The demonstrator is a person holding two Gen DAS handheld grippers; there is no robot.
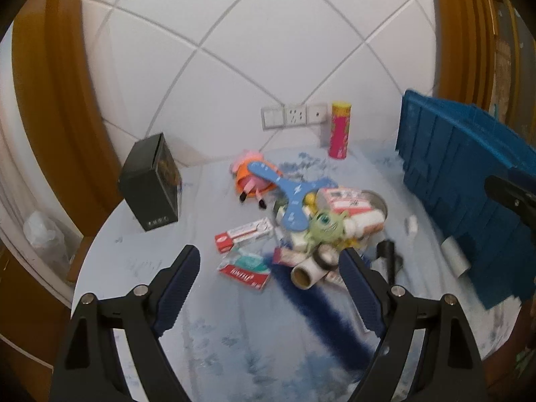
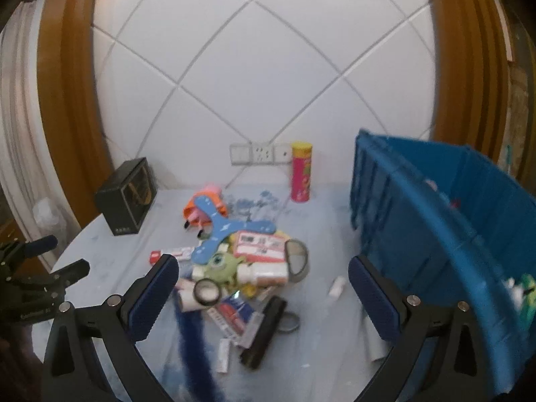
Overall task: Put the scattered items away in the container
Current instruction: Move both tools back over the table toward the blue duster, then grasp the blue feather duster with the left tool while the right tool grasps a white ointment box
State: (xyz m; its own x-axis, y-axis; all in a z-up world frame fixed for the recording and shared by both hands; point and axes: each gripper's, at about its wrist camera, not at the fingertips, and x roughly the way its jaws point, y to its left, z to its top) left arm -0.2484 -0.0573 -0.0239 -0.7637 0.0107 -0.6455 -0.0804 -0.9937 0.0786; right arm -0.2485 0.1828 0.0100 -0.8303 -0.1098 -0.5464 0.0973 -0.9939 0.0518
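— Nearest the lens, what is seen?

— Both grippers are seen with jaws spread wide and nothing pinched between them. The left gripper is held over the near edge of the pile; the right gripper is held over the same pile, with the blue crate just to its right.

— Where are the scattered items placed, relative to the crate?

— A heap is found left of the crate, on the pale table. A blue three-armed boomerang is laid on top, with a green one-eyed plush in front of it and a pink doll behind. A white pill bottle is lodged beside the plush. A red-and-white toothpaste box and a flat packet are left on the far side of the heap from the crate. A cardboard tube, a dark blue fluffy strip and a black flashlight-like object are spread nearer the cameras.

— And further off?

— A pink canister is stood upright by the wall sockets, left of the crate's far corner. A black box is set well apart, at the table's far left. A few things are seen inside the crate, too blurred to be named.
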